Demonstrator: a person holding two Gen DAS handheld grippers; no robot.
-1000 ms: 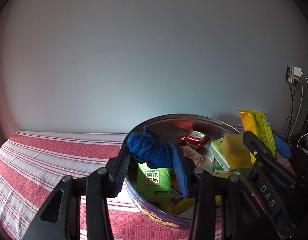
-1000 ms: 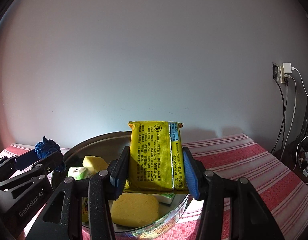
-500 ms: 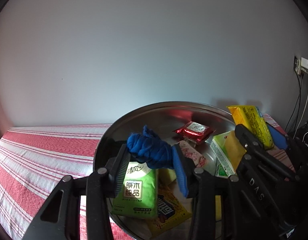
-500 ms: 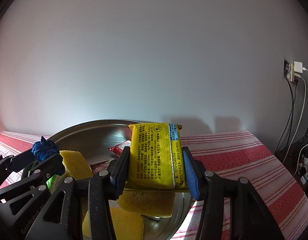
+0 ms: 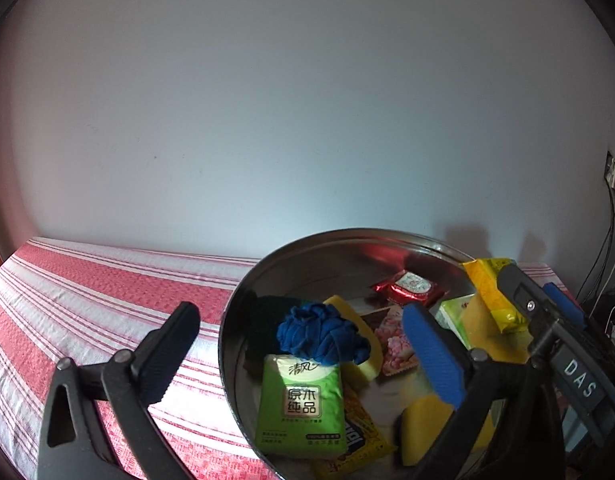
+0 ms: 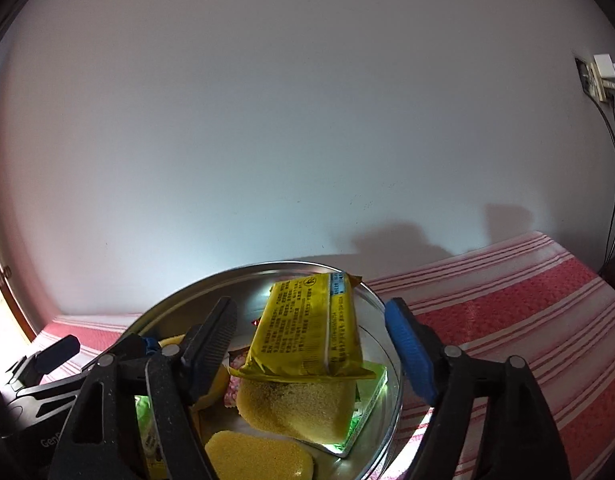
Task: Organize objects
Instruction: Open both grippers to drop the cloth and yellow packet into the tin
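Note:
A round metal tin (image 5: 229, 320) stands on the striped tablecloth. A crumpled blue cloth (image 5: 319, 336) lies loose inside it, on a green tissue pack (image 5: 301, 400). My left gripper (image 5: 299, 354) straddles the cloth, its jaws opening wide and touching nothing. In the right wrist view a yellow snack packet (image 6: 307, 328) rests tilted on a yellow sponge (image 6: 295, 408) in the tin (image 6: 175, 304). My right gripper (image 6: 309, 348) has its jaws opening, and both pads stand clear of the packet.
The tin also holds a red packet (image 5: 407, 286), a pink packet (image 5: 395, 344), an orange snack bag (image 5: 359, 440) and more sponges (image 6: 259, 456). Red-and-white striped cloth (image 5: 107, 300) spreads left and right. A wall socket with cables (image 6: 603, 76) is at the right.
Both grippers have opened. The blue cloth has left the left jaws and lies in the tin. The yellow packet has dropped from the right jaws and tipped onto the sponge.

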